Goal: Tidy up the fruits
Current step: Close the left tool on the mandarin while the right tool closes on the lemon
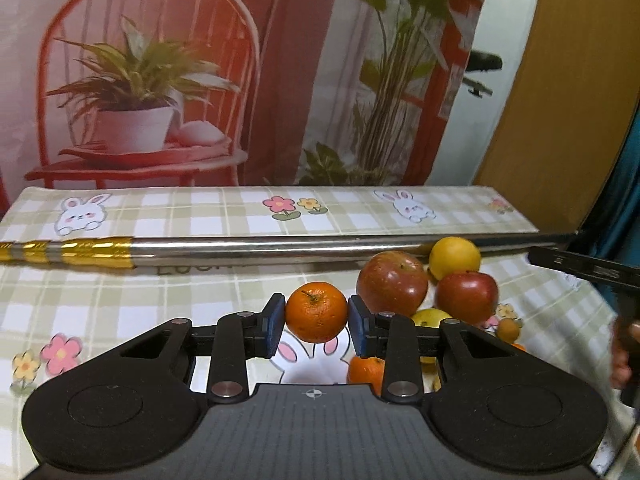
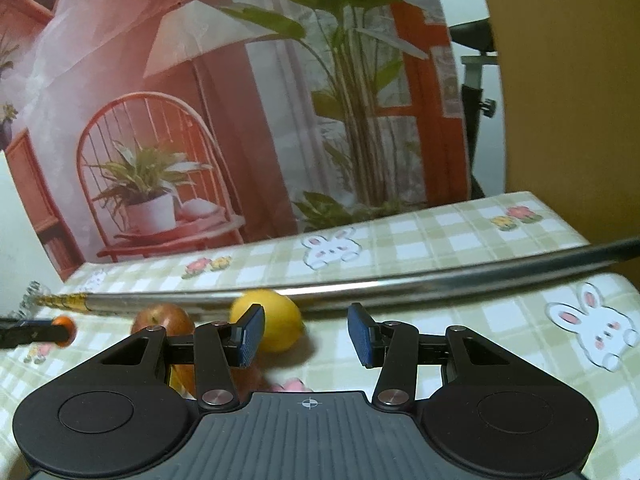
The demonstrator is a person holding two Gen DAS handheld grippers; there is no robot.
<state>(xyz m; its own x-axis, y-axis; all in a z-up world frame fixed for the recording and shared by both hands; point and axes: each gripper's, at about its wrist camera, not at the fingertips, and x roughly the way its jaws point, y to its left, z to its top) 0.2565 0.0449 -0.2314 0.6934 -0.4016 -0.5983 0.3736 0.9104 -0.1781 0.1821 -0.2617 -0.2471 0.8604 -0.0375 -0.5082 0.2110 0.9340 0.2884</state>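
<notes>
Above bunny tablecloth [image 1: 120,292], left gripper [image 1: 316,316] pinches small orange [image 1: 316,312], lifted up. Round fruit could slip out, roll into fruit pile [image 1: 432,288]. Right gripper [image 2: 306,338] spread wide, holds nothing; could bump lemon [image 2: 276,324] against metal pole [image 2: 400,284].

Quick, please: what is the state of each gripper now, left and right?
Left gripper: closed on the orange, held above the tablecloth.
Right gripper: open, holding nothing.
</notes>
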